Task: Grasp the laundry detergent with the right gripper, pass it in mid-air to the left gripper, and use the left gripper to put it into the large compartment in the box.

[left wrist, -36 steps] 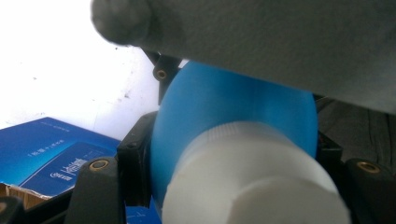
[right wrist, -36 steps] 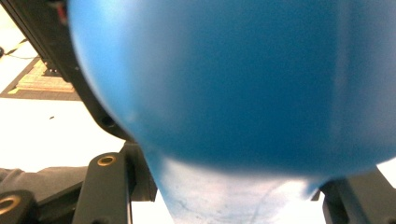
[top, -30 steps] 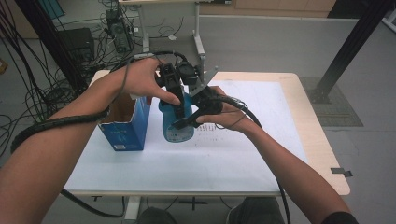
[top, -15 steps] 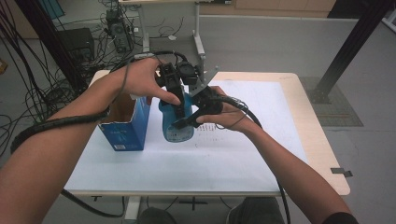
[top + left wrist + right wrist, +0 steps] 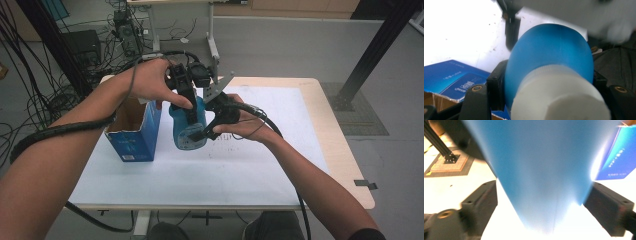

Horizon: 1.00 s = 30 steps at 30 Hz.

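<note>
Above the middle of the white tabletop (image 5: pixel 260 165), a blue plastic bottle (image 5: pixel 189 125) with a white screw cap (image 5: pixel 560 97) is held off the surface between both hands. From the left gripper view, the left gripper (image 5: pixel 544 82) pinches the bottle just below the cap, its black jaws pressed against either side of the blue body. Over on the other side, the right gripper (image 5: pixel 544 202) sits around the bottle's lower part; its jaws have just been opening, and in the right gripper view they stand spread with the blue body between them, a slim gap of light on each side, so the pads no longer press on it. Just left of the bottle, an open blue cardboard box (image 5: pixel 134 132) stands on the tabletop, apart from both grippers.
</note>
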Available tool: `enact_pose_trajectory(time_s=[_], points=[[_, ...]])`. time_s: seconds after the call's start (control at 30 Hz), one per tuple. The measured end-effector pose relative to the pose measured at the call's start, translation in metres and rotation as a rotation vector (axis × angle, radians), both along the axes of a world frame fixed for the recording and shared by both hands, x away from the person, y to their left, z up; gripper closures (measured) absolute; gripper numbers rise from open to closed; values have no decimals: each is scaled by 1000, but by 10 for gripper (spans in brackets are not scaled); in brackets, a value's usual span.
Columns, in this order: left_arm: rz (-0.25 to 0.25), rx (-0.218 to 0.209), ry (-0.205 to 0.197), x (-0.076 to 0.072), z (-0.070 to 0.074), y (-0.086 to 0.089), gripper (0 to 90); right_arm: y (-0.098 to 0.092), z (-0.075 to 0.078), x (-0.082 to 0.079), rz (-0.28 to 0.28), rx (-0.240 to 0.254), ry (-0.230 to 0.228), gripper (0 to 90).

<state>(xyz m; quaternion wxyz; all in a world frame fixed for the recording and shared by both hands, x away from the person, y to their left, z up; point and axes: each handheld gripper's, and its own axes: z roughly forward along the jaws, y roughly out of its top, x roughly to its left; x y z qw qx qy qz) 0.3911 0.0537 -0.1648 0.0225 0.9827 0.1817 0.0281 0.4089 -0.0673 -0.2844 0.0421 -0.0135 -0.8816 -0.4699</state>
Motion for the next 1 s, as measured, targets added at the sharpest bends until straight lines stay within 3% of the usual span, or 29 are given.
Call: enact_pose_trajectory(time_s=[0.07, 0.2, 0.57, 0.8, 1.0], points=[[9, 5, -7, 1, 1, 1, 362, -5, 0, 1, -14, -15, 21, 83], [24, 20, -18, 3, 2, 3, 362, -17, 1, -1, -52, -62, 4, 4], [115, 5, -12, 10, 16, 11, 362, -55, 6, -4, -225, -134, -66, 3], [231, -5, -3, 17, 29, 22, 361, -86, 12, -6, -322, -169, -62, 3], [344, -8, -22, 23, 50, 36, 362, -110, 14, -7, -355, -203, -24, 3]])
